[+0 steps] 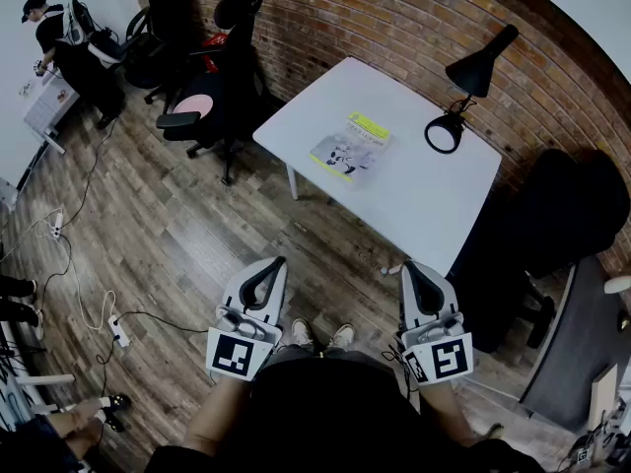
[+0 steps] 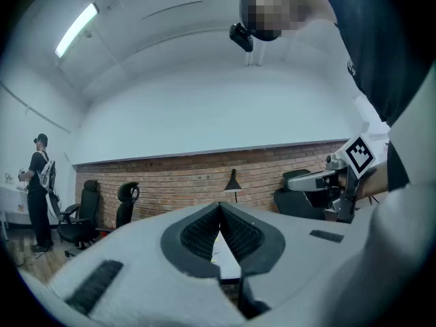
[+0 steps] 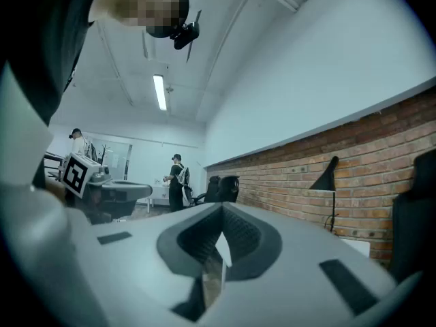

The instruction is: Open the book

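Entry: the room is being lit brightly and evenly from overhead. A ceiling strip light (image 2: 76, 29) is being recorded as a blown-out bar in the left gripper view, and a second strip (image 3: 159, 92) likewise in the right gripper view. Soft shadows are being thrown beneath the white table (image 1: 434, 195) onto the floor (image 1: 197, 235). Straight lines are being bowed toward the edges in all three views, and corners are being vignetted to black. The left gripper (image 2: 219, 206) and right gripper (image 3: 221, 208) are being rendered soft close to the lens.

Book (image 1: 351, 147) on tbl (image 1: 424, 203), lamp (image 1: 480, 67) to its rt.
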A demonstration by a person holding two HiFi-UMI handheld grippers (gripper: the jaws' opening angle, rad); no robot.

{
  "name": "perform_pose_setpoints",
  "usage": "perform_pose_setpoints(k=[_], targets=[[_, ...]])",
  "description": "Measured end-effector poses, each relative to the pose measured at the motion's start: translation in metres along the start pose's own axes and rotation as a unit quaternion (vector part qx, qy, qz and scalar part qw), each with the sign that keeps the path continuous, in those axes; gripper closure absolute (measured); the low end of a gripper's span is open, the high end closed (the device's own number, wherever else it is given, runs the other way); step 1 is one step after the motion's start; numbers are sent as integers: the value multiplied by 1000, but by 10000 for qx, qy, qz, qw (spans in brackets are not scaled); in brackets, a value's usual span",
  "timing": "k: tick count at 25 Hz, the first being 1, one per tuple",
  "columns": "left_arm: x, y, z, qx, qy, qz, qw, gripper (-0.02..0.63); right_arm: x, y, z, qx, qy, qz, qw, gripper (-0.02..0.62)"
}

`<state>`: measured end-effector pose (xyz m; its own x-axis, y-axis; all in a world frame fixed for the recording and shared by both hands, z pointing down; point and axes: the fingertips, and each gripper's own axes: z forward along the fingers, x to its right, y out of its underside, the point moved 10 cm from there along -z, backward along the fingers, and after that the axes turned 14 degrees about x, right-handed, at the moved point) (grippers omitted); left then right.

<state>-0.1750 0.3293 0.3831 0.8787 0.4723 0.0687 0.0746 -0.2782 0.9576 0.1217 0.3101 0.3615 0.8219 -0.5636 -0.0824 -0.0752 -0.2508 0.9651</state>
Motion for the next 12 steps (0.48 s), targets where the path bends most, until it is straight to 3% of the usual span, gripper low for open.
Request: perform_pose_setpoints(k=[12], targets=[[-37,11,-23,12,38,-304,9995,587,-34,4,23,-103,-93,150,9998,582]])
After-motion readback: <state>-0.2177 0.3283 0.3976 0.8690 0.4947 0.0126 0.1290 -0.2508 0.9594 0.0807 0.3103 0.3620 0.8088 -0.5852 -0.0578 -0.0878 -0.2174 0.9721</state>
